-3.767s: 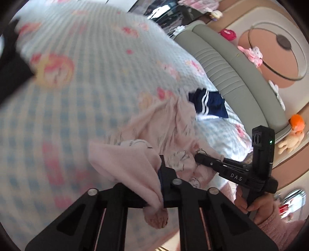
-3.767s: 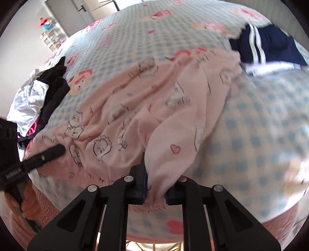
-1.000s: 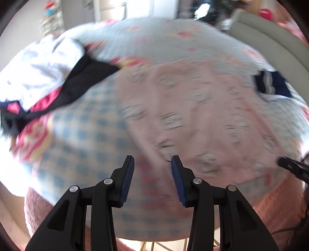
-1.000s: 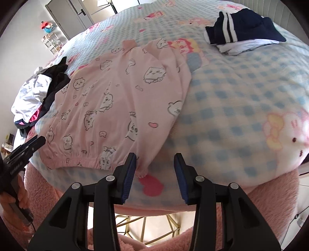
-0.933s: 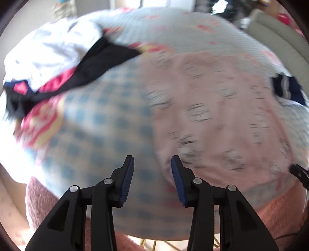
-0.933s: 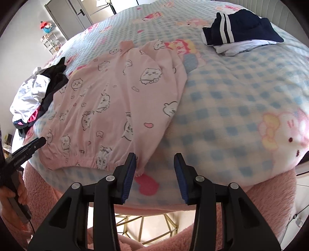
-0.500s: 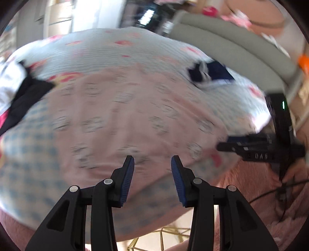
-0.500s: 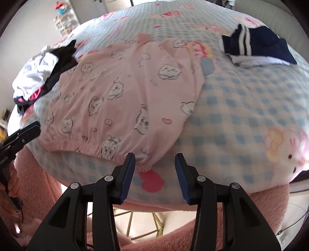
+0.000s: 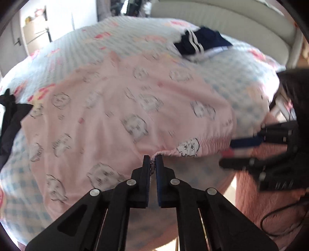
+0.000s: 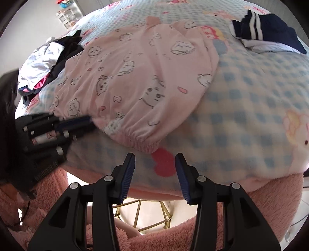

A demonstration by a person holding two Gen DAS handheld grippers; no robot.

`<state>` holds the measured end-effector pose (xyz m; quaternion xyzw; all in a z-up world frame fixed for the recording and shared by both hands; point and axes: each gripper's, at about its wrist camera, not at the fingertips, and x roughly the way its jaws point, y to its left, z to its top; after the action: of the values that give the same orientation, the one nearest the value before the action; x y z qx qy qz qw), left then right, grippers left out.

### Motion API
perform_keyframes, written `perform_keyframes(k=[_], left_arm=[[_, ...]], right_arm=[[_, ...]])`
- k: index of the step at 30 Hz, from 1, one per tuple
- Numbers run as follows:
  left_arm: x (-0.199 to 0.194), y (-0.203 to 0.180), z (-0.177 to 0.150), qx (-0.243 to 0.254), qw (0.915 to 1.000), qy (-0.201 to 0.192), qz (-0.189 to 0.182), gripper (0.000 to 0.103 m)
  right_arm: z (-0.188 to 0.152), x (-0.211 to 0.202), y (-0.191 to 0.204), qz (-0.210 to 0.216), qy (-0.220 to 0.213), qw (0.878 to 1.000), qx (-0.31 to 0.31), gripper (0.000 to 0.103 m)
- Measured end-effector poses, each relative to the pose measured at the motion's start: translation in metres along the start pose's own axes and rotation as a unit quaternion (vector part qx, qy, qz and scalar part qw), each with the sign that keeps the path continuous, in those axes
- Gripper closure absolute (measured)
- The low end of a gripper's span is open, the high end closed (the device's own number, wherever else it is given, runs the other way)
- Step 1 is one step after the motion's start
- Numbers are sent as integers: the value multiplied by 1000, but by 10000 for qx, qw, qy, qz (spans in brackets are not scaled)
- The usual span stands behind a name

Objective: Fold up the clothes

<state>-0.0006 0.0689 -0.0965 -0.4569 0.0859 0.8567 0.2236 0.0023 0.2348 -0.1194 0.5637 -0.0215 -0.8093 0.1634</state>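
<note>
Pink pyjama trousers with cartoon animal prints [image 9: 119,108] lie spread on the blue-checked bedspread [image 9: 119,38], waistband toward me; they also show in the right wrist view [image 10: 135,77]. My left gripper [image 9: 153,163] is shut on the elastic waistband [image 9: 193,149] near its left end. It shows at the left of the right wrist view [image 10: 77,123]. My right gripper [image 10: 154,166] is open just below the waistband's right corner [image 10: 146,142], not touching it. It shows blurred at the right of the left wrist view [image 9: 245,152].
Folded navy clothing with white stripes [image 10: 266,34] lies at the far right of the bed. A heap of white, black and red clothes [image 10: 44,63] lies at the far left. A grey padded headboard [image 9: 222,17] stands behind. A pink fluffy cover [image 10: 270,212] hangs over the near bed edge.
My left gripper has moved in to the waistband and shut on it; it was open before. My right gripper stays open and has come closer to the waistband's right corner.
</note>
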Motion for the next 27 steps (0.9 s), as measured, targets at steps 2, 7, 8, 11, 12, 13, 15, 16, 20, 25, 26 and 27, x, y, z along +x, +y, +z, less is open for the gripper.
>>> perform_keyframes(k=[2,7,8,11,12,13,15,16,20,25,26,27], left_arm=[[-4,6,8,-164,9997,-151,-14,97],[19,9,12,-231,9997,-37,62,97],[27,9,9,-228,9997,42,101,97],[33,13,-1,-382,9990,97,214,94],[31,15,-2,-502,9986,47,146,92],[27,19,-3,-638,9979,0,82,89],[13,29,-10,-897,9958,-135,97,67],[5,34,-15,-1008,9946,-202,138,65],[-14,57,-47,-1247,9914,-64,400,65],[-14,82,-64,-1663,9851,86,428,74],[-14,82,-60,-1597,9858,70,511,82],[-15,81,-55,-1495,9868,23,620,84]], right_arm=[[5,2,5,69,-40,9999,-98,59],[19,7,15,185,-178,9994,-246,59],[23,8,13,141,-250,9995,-159,59],[35,12,8,10,-467,9989,102,59],[39,13,6,-34,-540,9984,189,59],[41,13,5,-96,-595,9979,228,59],[42,10,1,-147,-664,9972,300,59],[42,8,-2,-93,-676,9970,368,59],[34,18,5,-195,-401,9990,87,59],[30,20,6,-241,-532,9981,207,59],[32,19,5,-279,-580,9975,290,64],[35,16,6,-355,-652,9968,292,70]])
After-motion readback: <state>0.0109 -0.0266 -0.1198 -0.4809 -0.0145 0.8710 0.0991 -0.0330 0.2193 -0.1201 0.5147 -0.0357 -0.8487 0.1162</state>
